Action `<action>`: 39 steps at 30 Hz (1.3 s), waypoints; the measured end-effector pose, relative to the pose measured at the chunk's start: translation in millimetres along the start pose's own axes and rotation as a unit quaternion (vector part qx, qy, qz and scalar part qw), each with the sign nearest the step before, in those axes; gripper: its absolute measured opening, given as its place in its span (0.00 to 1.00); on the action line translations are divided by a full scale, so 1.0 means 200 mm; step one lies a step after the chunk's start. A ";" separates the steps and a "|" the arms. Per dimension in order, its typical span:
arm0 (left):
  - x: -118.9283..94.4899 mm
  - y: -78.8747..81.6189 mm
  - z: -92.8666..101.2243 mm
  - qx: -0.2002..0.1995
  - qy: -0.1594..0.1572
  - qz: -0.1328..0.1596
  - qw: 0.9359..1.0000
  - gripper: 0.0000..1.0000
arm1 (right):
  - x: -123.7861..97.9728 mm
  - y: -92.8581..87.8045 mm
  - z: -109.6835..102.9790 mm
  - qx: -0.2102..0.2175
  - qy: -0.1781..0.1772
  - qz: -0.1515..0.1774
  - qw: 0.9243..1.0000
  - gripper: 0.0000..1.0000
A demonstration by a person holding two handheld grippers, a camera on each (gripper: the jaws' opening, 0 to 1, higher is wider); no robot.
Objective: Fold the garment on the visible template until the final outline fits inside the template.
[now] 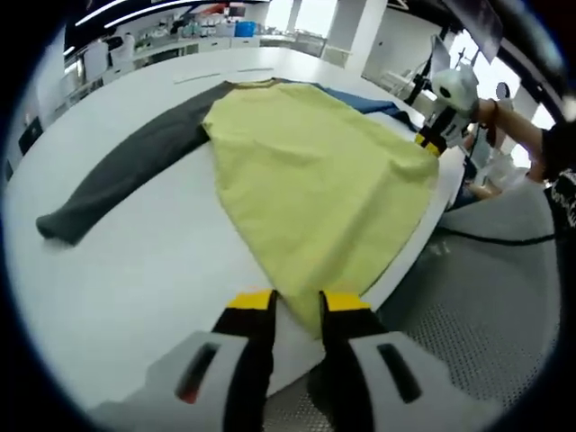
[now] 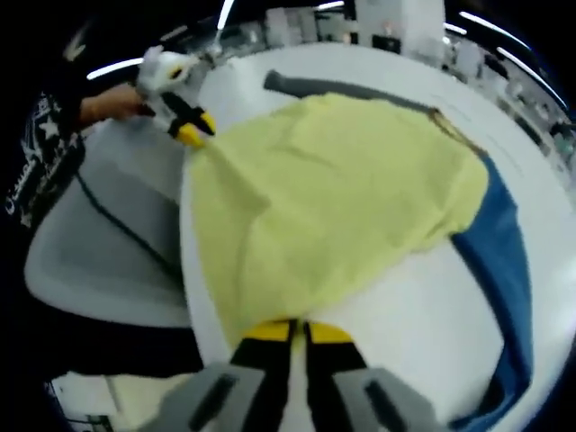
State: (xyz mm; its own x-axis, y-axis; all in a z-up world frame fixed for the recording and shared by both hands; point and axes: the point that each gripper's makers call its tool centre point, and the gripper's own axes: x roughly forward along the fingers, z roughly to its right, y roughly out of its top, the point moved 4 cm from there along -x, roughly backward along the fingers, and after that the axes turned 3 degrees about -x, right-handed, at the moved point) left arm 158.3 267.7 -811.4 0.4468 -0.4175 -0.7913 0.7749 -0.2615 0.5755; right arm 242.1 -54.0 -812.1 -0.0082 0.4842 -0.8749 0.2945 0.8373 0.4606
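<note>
A long-sleeved garment (image 1: pixel 315 171) lies flat on the white table (image 1: pixel 135 270), with a yellow body, a dark grey sleeve (image 1: pixel 126 171) and a blue sleeve (image 1: pixel 360 99). My left gripper (image 1: pixel 300 301) stands open at the near hem corner, the cloth's tip lying between its yellow-tipped fingers. My right gripper (image 1: pixel 430 137) sits at the other hem corner by the table's edge. In the right gripper view the right gripper (image 2: pixel 300 332) is shut on the hem of the garment (image 2: pixel 333 198). The left gripper (image 2: pixel 193 133) touches the far hem corner. The blue sleeve (image 2: pixel 504 261) trails off to the right and the grey sleeve (image 2: pixel 342 87) lies at the top.
The hem runs along the table's edge (image 2: pixel 184 243). Beyond that edge stands a grey chair (image 2: pixel 99 261), with a black cable across it. A person's hand (image 2: pixel 112 103) holds the left gripper. Benches with equipment (image 1: pixel 180 40) line the far side of the room.
</note>
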 end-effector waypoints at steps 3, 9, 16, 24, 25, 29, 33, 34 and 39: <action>0.01 -0.01 0.00 0.014 0.011 -0.002 1.000 0.01 | -0.01 -0.02 0.01 0.013 -0.010 0.007 1.000 0.00; 0.00 0.01 0.00 0.007 0.010 0.000 1.000 0.00 | -0.08 -0.08 0.00 0.061 -0.045 0.017 0.997 0.00; -0.02 0.04 0.00 0.020 0.018 -0.001 1.000 0.00 | -0.14 -0.16 -0.01 0.131 -0.081 0.042 0.987 0.00; -0.04 0.05 -0.03 0.021 0.019 -0.002 1.000 0.00 | -0.20 -0.21 -0.06 0.219 -0.122 0.058 0.966 0.00; -0.04 0.05 -0.03 0.021 0.020 -0.003 1.000 0.00 | -0.21 -0.22 -0.07 0.229 -0.128 0.061 0.963 0.00; -0.05 0.05 -0.05 0.017 0.022 -0.001 1.000 0.00 | -0.22 -0.23 -0.12 0.291 -0.129 0.073 0.945 0.00; -0.06 0.04 -0.05 0.017 0.023 -0.002 1.000 0.00 | -0.24 -0.23 -0.13 0.317 -0.142 0.093 0.933 0.00; -0.06 0.04 -0.05 0.016 0.023 -0.001 1.000 0.00 | -0.24 -0.23 -0.14 0.317 -0.145 0.095 0.932 0.00; -0.06 0.03 -0.05 0.012 0.021 -0.004 1.000 0.00 | -0.24 -0.25 -0.16 0.326 -0.176 0.080 0.925 0.00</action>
State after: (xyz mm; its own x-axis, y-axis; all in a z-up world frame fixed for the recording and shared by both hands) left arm 162.0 280.0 -800.9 0.4597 -0.3780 -0.8037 0.7674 -0.2864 0.5736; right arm 196.7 -111.9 -788.0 0.3634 0.3793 -0.8509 0.7799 0.3757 0.5006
